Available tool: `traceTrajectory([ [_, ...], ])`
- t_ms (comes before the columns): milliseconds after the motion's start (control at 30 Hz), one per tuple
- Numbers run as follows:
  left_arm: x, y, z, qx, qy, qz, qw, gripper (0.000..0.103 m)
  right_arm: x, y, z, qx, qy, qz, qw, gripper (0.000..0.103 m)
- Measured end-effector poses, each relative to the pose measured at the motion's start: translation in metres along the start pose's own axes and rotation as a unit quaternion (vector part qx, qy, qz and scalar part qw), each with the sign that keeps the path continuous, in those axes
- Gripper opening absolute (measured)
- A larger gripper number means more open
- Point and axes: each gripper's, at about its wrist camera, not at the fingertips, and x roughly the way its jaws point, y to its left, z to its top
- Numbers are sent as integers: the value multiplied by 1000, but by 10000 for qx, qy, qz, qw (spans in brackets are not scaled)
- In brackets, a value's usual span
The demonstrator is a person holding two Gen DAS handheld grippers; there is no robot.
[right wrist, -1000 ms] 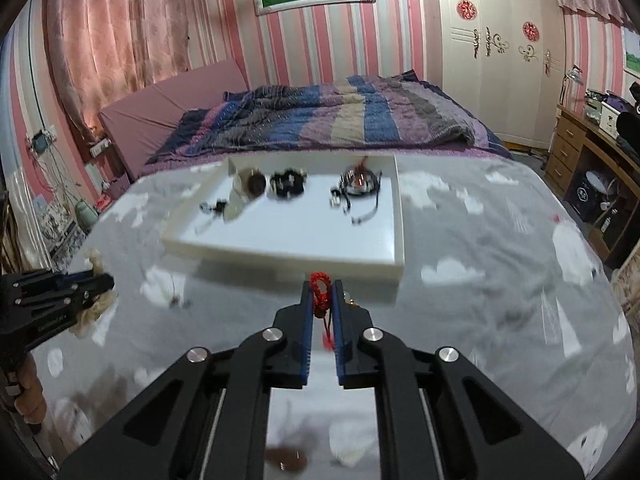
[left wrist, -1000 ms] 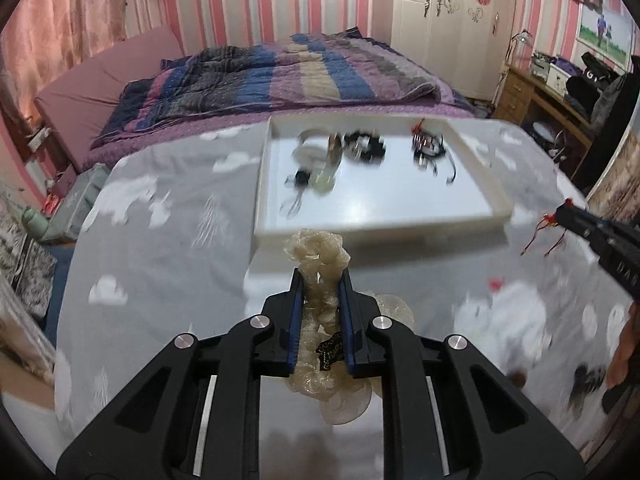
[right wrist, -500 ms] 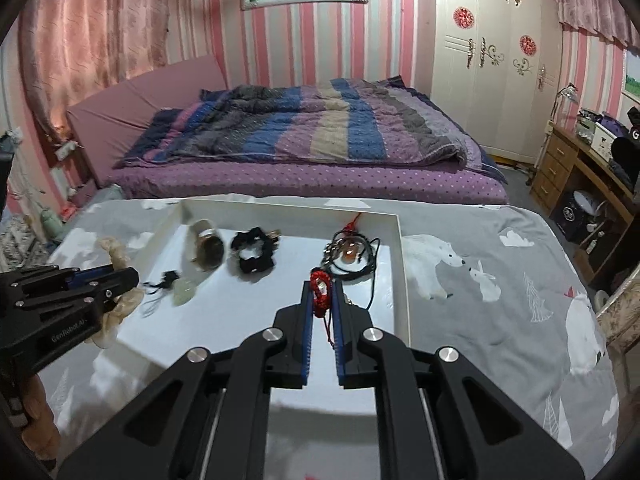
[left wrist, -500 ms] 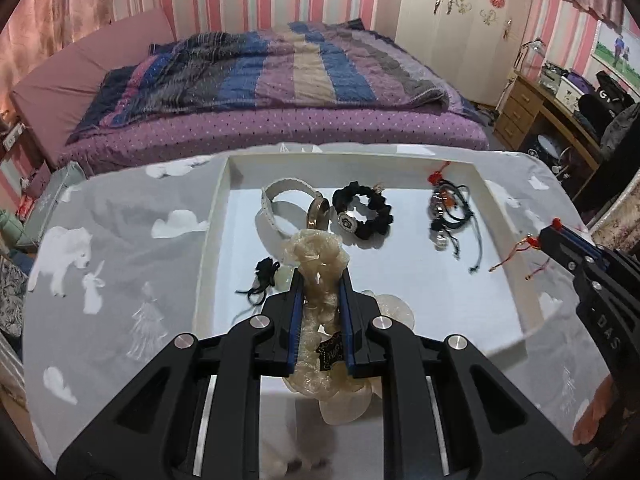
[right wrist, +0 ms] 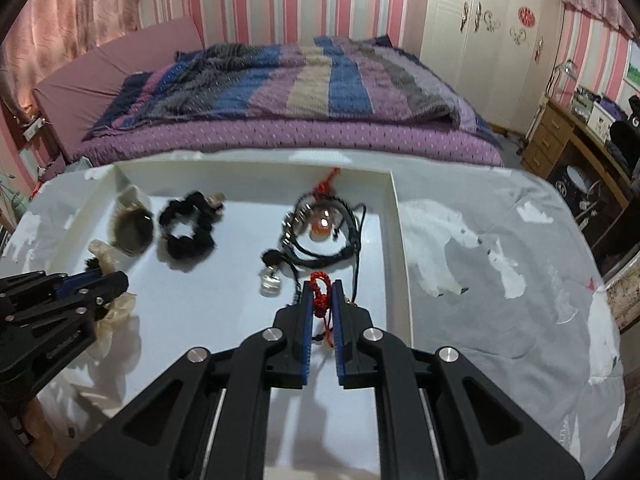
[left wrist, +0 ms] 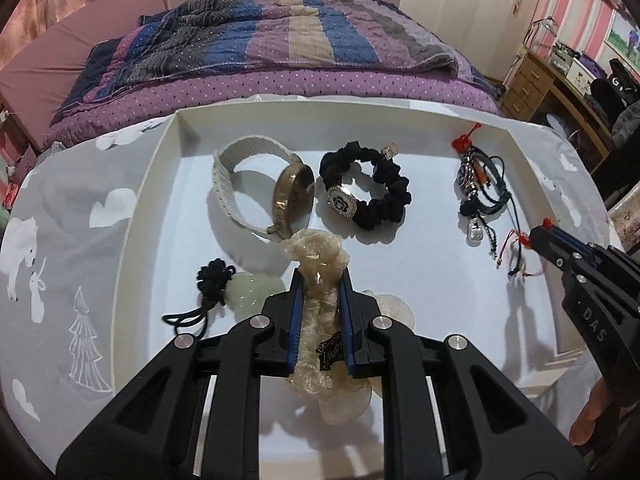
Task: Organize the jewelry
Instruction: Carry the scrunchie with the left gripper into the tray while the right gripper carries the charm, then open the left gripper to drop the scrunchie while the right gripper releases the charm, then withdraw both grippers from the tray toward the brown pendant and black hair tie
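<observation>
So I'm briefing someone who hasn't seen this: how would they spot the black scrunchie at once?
Start at the white tray on the polar-bear tablecloth. Along its far side lie a beige-strapped watch, then the black scrunchie, then a tangle of corded bracelets. The scrunchie is the ruffled black fabric ring in the middle, the only piece with an oval flower charm.

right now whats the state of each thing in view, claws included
left claw: shut on beige scrunchie, over the tray
right claw: shut on red cord, over the tray
tray: on the bedspread, holding jewelry
watch: lying in tray, face tilted up on edge
black scrunchie: flat in tray
bracelets: bunched in tray
jade pendant: flat in tray
</observation>
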Motion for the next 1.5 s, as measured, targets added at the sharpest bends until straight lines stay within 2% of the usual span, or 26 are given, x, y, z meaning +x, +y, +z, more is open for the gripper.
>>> traceTrajectory([
  [200, 11, -3, 1, 10, 62, 78, 10000, 17, 22, -8, -6, 72, 308, 40, 9995, 9],
  [400, 1, -2, 1, -24, -41, 155, 9999, 35, 31, -12, -9, 128, 507, 193, 9984, 10],
  [433, -2, -1, 2, -46, -57, 137, 9999, 35, 31, -12, -9, 126, 496, 182, 9985, 10],
  [500, -8, -1, 3, -74, -83, 64, 9999, 35, 29, -13, -9, 120, 490, 158, 9986, 15],
  [533, -11, -1, 3, -72, -107, 59, 9999, 35, 27, -13, -9, 121, 487, 157, 9986, 30],
  [567, -16, -2, 3, -67, -147, 73, 9998, 35, 24, -14, -9, 120, 453, 147, 9988, 39],
  [633, -23, -3, 4, -90, -194, 84, 9997, 38, 20, -15, -8, 72, 401, 100, 9991, 39],
  [700, -33, -1, 3, -143, -262, 81, 9995, 53, 18, -16, -7, 92, 412, 102, 9991, 39],
  [800, -52, 1, 1, -127, -427, 187, 9988, 68, 10, -20, -5, 136, 426, 237, 9987, 40],
  [900, -70, 7, -1, -188, -535, 220, 9981, 70, -7, -24, 2, 128, 300, 176, 9993, 44],
  [933, -76, 10, -1, -235, -563, 222, 9979, 70, -14, -26, 4, 140, 255, 175, 9994, 49],
  [967, -81, 12, -2, -274, -580, 213, 9977, 71, -23, -28, 6, 171, 202, 202, 9994, 61],
  [1133, -117, 19, -13, -299, -743, 192, 9966, 81, -70, -35, 10, 241, -118, 268, 9993, 63],
  [1167, -128, 18, -19, -264, -807, 229, 9961, 86, -79, -35, 10, 219, -157, 266, 9993, 67],
  [1233, -146, 14, -32, -196, -929, 362, 9948, 89, -100, -35, 6, 159, -266, 204, 9993, 72],
  [1333, -171, 8, -55, -72, -1031, 447, 9936, 90, -136, -34, -8, 55, -364, 114, 9993, 72],
  [1433, -194, 3, -86, -3, -1153, 339, 9928, 98, -165, -37, -30, 9, -341, 91, 9994, 73],
  [1500, -205, 0, -108, 17, -1213, 292, 9922, 100, -183, -40, -49, -48, -396, 67, 9992, 75],
])
